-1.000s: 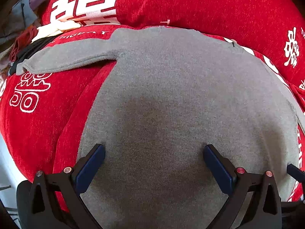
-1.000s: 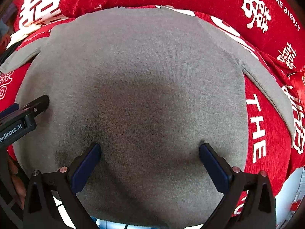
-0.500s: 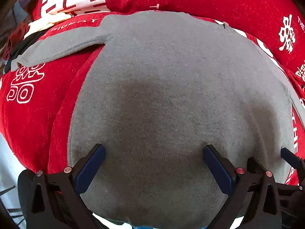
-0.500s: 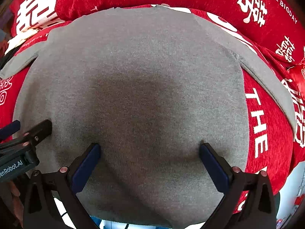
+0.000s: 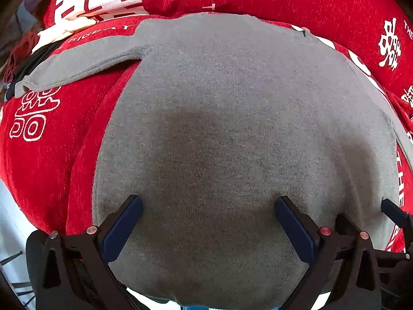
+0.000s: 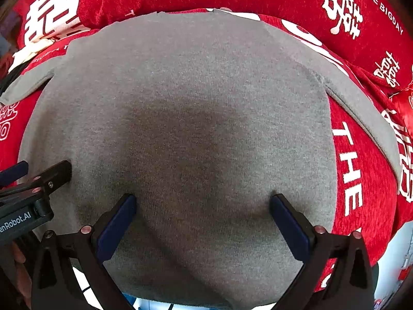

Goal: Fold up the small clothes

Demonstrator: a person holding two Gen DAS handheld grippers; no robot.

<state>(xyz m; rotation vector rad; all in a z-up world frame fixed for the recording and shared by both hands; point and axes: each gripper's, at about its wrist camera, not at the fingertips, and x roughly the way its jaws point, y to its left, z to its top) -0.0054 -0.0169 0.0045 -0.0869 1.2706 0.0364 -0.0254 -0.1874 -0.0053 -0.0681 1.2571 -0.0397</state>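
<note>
1. A big red blanket (image 5: 46, 155) with white letters and signs covers the soft place where everything lies. It fills the top and sides of both views.
2. A gray sweater (image 5: 232, 129) lies flat on the red blanket, spread out wide. In the right wrist view the gray sweater (image 6: 193, 116) fills the middle of the picture too. Its bottom edge is close to the cameras.
3. One sleeve (image 5: 82, 59) sticks out to the left across the red blanket. The other sleeve (image 6: 361, 108) runs down along the right side.
4. A small heap of other clothes (image 5: 23, 51), dark, red and cream, sits past the tip of the left sleeve.
5. The left gripper (image 5: 209, 206) is over the lower part of the sweater, near its left edge. Its two blue fingers (image 5: 124, 222) are spread wide apart with only flat sweater between them. They pinch nothing.
6. The right gripper (image 6: 202, 204) is over the lower right part of the sweater. Its fingers are spread wide too and pinch nothing.
7. Each gripper can be seen at the side of the other one's view, so they are near each other.
</note>
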